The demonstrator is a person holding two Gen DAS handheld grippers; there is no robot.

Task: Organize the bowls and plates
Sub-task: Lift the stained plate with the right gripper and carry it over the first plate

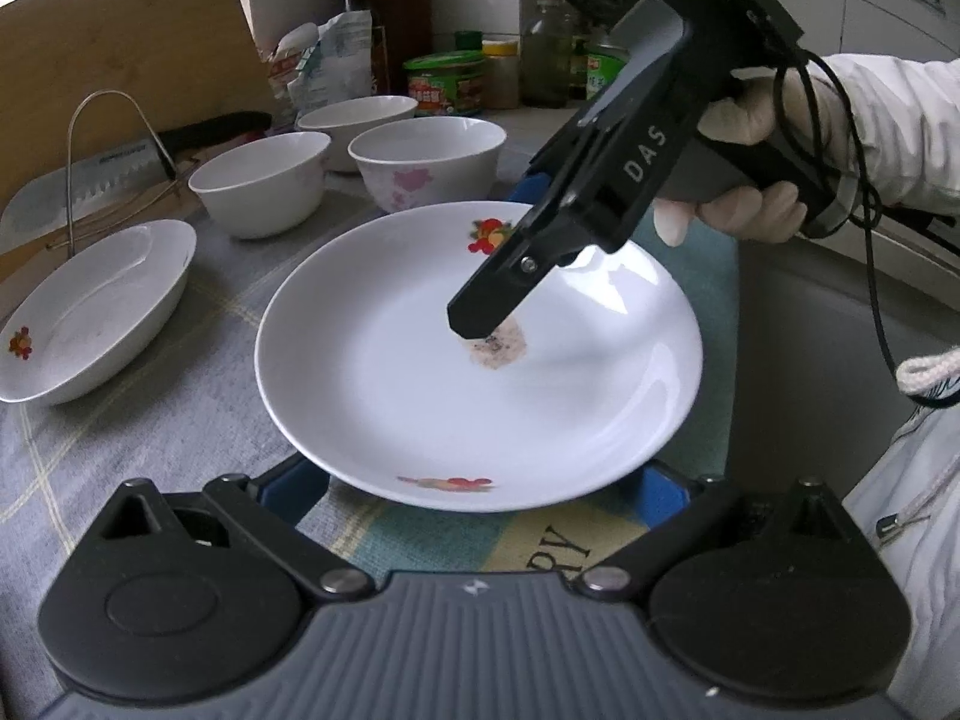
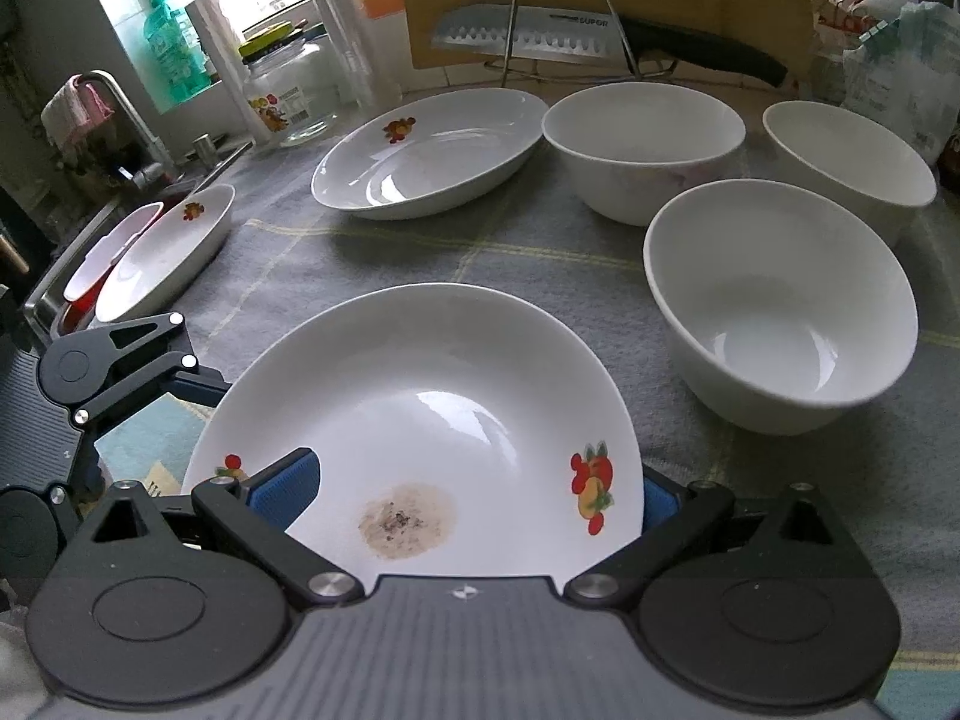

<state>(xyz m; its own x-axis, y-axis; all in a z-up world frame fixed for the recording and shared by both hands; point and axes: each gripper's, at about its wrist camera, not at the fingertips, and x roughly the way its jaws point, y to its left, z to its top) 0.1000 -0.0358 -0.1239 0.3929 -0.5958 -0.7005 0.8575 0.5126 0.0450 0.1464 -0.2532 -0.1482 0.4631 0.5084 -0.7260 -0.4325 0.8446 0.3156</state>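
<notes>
Your bench [image 2: 372, 276], under its grey checked cloth, stretches ahead of both sets of fingers. The stained plate [image 1: 456, 396] lies between your left fingers [image 1: 480, 489], which are spread wide, their blue pads at its near rim on either side; whether they touch it you cannot tell. Your right gripper [image 1: 480, 324] slants down from the upper right in your gloved hand [image 1: 744, 204], tip over the plate's brown stain. In the right wrist view its fingers [image 2: 477, 495] stand wide apart, one blue pad over the plate, the other at its rim. Beyond the fingertips sit three white bowls [image 2: 780, 300], grouped to the right. You have three plates in view: the stained one, a second [image 2: 429, 153] straight ahead, a third [image 2: 171, 252] far left by the sink.
</notes>
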